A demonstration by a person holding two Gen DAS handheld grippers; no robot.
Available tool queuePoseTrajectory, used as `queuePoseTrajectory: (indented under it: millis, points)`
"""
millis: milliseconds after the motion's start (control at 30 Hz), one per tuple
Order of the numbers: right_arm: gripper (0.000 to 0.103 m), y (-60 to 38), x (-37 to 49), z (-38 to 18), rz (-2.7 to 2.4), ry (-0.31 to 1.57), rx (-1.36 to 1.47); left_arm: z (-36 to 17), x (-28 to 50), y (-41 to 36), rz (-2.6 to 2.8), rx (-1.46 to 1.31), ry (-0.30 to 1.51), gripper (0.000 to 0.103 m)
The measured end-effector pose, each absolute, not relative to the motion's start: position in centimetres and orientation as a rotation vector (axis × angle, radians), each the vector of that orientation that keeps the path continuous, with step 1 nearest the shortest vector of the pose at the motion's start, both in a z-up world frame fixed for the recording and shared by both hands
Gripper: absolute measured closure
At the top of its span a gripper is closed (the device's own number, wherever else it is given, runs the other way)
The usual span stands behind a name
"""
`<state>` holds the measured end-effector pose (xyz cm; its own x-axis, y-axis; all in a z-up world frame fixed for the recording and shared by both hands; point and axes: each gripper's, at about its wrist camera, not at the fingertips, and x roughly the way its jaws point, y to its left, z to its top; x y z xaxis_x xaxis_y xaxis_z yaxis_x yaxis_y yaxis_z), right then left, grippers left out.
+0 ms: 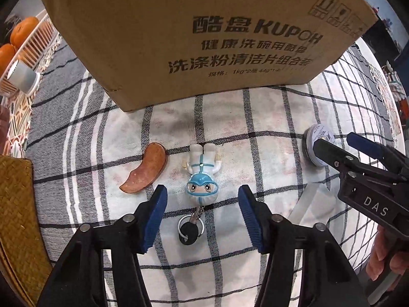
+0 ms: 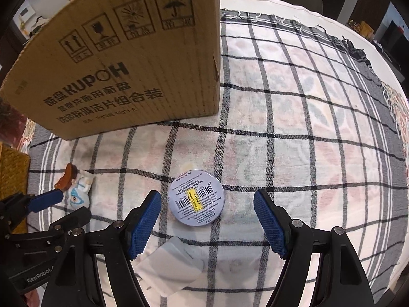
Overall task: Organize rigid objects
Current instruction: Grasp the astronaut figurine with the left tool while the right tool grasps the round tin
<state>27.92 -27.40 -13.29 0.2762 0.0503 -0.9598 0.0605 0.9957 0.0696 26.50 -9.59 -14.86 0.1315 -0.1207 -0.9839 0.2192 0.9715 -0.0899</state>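
Note:
A small white and blue figurine keychain [image 1: 203, 172] lies on the checked cloth with its key ring and black key [image 1: 190, 227] toward me. My left gripper [image 1: 203, 199] is open and empty, its fingers either side of the figurine's head. A brown curved wooden piece [image 1: 147, 170] lies left of it. A round tin [image 2: 196, 200] with a barcode label lies flat on the cloth. My right gripper [image 2: 207, 204] is open and empty around it. A clear plastic piece [image 2: 170, 266] lies just below the tin. A large cardboard box [image 1: 204, 33] stands behind.
A white rack with oranges [image 1: 23, 32] and a grey roll [image 1: 23, 76] stand at far left. A woven mat [image 1: 18, 220] lies at the left edge. The cloth's fringed edge [image 2: 358, 48] runs along the far right.

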Motion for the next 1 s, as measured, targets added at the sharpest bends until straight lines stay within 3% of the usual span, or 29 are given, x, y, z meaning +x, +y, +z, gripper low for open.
queuePoseTrajectory:
  millis: [333,400,500,1000]
  points:
    - [0.032,-28.1,29.4,-14.8,-0.011,1.308,0.106,-16.5,27.5,-9.6,-0.224,0.039,1.441,0.06]
    - [0.034,-28.2,29.6,-15.1,-0.003,1.323,0.119,-16.6,27.6,-9.8,-0.216,0.046,1.435,0.066]
    - [0.048,-28.0,29.5,-15.7,0.005,1.341,0.13,-16.7,28.1,-9.6,-0.206,0.056,1.427,0.076]
    - [0.05,-27.3,27.3,-13.8,0.008,1.289,0.116,-13.4,26.3,-8.9,-0.238,0.06,1.35,0.076]
